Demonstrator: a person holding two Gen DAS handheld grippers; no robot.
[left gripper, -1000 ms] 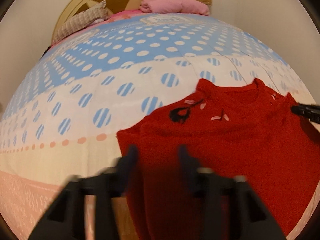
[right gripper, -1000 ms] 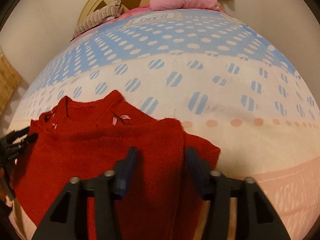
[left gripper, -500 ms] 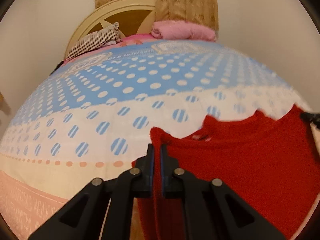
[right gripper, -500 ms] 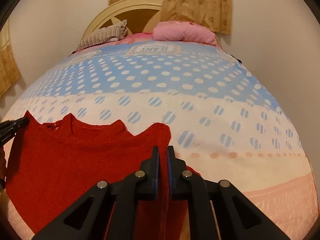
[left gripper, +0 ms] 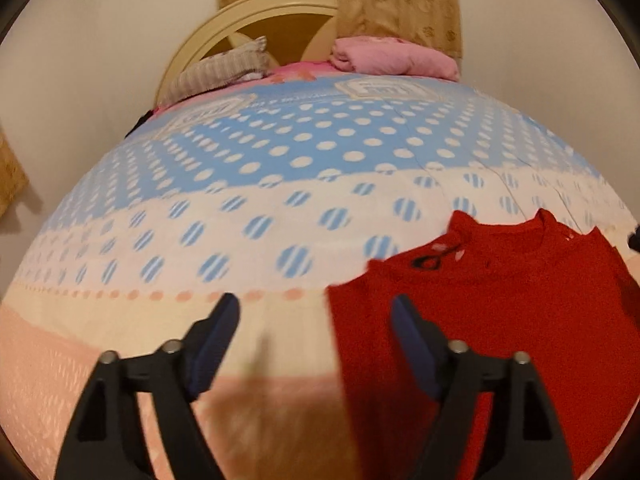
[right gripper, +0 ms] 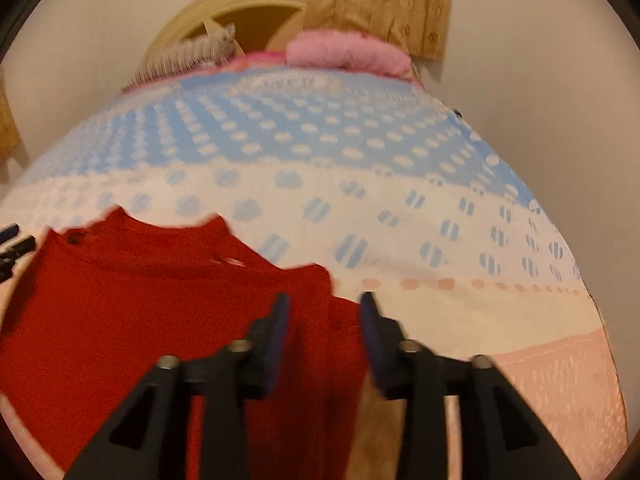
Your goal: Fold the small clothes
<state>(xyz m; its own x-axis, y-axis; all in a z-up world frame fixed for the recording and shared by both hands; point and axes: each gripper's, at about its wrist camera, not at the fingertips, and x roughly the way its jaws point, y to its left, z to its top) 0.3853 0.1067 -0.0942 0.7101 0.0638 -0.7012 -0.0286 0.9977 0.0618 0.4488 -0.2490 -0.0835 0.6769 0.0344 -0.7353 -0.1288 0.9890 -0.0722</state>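
Now both the left gripper [left gripper: 314, 312] and right gripper [right gripper: 324, 312], angled downward, have just been opening, releasing the red sweater [left gripper: 500, 300].

Dotted bed [left gripper: 304, 152] — red sweater [left gripper: 500, 304] atop

The left tongs [left gripper: 314, 322] are matte black plastic: two angular arms, each with a triangular cut-out near its base. Each arm carries two round silver screw heads along its upper edge. The fingers [left gripper: 218, 332] taper forward and wear dark navy blue pads on their inner faces.

The right tongs [right gripper: 325, 320] are built the same way, in black with triangular cut-outs and paired silver screws. Their fingers [right gripper: 276, 328] are likewise lined with dark blue pads, blurred at the tips.
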